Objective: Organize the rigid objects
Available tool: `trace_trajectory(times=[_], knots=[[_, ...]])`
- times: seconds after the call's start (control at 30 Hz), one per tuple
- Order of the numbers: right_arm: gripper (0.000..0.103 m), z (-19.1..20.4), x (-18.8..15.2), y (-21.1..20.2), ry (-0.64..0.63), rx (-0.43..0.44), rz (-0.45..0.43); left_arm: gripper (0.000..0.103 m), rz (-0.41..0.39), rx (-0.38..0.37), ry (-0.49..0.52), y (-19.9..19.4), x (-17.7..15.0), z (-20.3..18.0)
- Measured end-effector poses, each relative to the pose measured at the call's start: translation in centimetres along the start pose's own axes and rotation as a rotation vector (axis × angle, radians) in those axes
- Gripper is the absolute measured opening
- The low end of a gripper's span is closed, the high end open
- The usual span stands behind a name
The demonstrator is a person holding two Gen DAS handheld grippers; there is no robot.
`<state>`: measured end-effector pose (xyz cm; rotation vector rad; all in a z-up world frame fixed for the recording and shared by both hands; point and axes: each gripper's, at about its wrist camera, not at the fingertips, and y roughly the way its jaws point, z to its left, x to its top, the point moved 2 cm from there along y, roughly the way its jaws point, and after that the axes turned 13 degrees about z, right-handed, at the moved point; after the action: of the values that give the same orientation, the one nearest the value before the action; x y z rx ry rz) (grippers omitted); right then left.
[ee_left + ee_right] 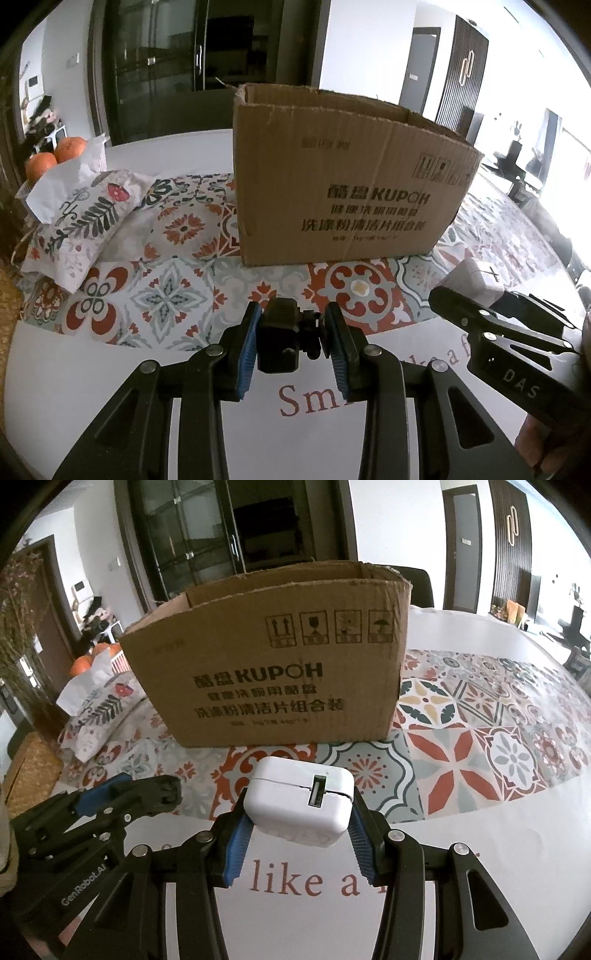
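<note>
An open brown cardboard box (343, 177) stands on the patterned tablecloth; it also shows in the right wrist view (273, 664). My left gripper (293, 339) is shut on a small black device (284, 336), held just above the table in front of the box. My right gripper (299, 823) is shut on a white rectangular case (301, 799) with a small slot on its front, also in front of the box. The white case appears at the right of the left wrist view (476, 277), and the left gripper with its black device at the left of the right wrist view (162, 794).
A floral pouch with white tissue (81, 210) lies left of the box, oranges (55, 155) behind it. The round white table (92, 376) bears red lettering near its front edge. A dark cabinet (207, 535) stands behind.
</note>
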<state>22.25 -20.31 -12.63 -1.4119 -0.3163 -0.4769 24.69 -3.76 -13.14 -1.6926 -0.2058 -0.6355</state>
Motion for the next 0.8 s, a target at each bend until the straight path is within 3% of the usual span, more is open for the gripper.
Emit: trace_trajectory(times=[0.8], knots=[[0.049,0.3,2.6,-5.8,-0.012,0.045,-0.131,0.035,-0.147,-0.001,0.033,-6.8,3.2,-1.6]])
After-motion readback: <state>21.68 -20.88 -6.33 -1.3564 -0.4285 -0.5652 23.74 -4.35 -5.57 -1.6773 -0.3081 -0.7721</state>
